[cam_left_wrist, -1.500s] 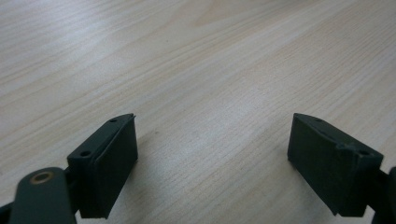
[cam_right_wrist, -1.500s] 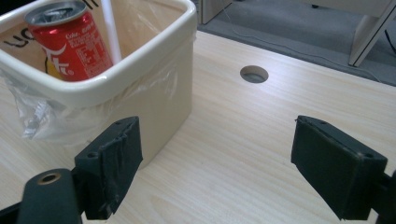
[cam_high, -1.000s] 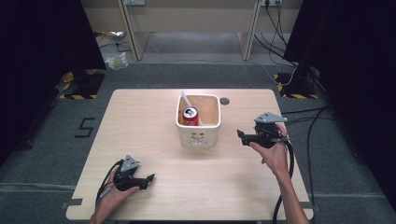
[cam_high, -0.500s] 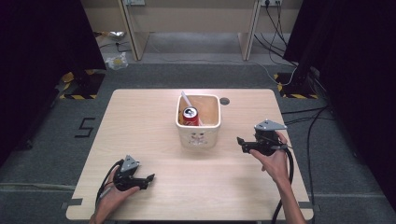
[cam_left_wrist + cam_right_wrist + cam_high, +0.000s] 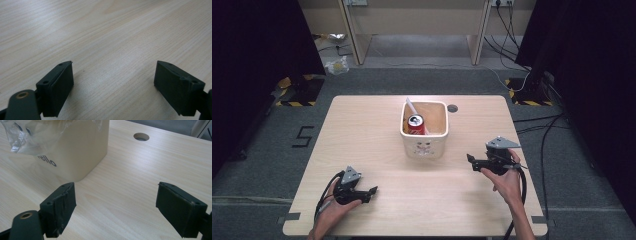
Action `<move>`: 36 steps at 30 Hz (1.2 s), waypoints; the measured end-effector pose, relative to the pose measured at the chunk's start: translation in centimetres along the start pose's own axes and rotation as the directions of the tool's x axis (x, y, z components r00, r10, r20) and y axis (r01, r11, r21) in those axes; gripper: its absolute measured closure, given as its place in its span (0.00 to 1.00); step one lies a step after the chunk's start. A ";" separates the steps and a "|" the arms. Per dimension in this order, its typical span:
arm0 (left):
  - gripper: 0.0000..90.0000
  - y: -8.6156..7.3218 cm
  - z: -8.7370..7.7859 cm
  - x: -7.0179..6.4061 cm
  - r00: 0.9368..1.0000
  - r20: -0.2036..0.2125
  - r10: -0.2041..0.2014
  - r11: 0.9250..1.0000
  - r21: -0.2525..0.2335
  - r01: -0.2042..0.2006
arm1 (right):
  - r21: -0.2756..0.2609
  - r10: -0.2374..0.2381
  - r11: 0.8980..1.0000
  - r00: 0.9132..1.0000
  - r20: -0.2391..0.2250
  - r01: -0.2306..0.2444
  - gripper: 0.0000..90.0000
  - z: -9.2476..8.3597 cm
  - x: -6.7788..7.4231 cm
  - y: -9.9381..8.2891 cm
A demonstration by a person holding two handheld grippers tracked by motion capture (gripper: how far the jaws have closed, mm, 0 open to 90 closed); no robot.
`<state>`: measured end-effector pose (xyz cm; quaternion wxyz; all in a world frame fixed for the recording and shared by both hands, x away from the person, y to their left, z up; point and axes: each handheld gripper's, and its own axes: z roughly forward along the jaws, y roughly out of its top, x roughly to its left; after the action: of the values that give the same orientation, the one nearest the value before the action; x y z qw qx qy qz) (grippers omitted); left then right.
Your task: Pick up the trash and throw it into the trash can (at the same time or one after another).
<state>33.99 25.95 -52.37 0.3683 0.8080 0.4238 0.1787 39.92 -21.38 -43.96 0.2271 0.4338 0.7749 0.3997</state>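
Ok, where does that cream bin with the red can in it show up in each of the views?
High view: the cream bin stands at the table's middle, toward the far edge, red can inside.
Left gripper view: bare tabletop between the jaws, no bin.
Right gripper view: the bin's wall is upper left, beyond the open jaws.
Shared landmark: the round table hole beside the bin.

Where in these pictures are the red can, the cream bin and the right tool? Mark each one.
red can point(image 5: 415, 123), high view, on its silver top.
cream bin point(image 5: 422, 148), high view, on its front wall.
right tool point(image 5: 472, 160), high view, midway between its open fingertips.
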 end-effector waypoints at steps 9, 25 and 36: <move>0.17 0.0 0.0 0.0 1.000 0.000 0.000 1.000 0.000 0.000 | -0.001 0.004 1.000 1.000 -0.008 -0.004 0.18 0.0 0.6 -1.7; 0.17 0.0 0.0 0.0 1.000 0.000 0.002 1.000 0.001 -0.002 | 0.044 0.004 0.999 1.000 -0.027 -0.003 0.18 0.6 2.0 -4.9; 0.17 0.0 0.0 0.0 1.000 0.000 0.002 1.000 0.002 -0.002 | 0.098 -0.009 0.995 0.999 -0.032 0.013 0.18 1.4 2.7 -6.5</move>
<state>33.99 25.97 -52.35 0.3672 0.8089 0.4230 0.1789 36.28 -20.45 -50.07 0.1953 0.4338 0.7996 0.3665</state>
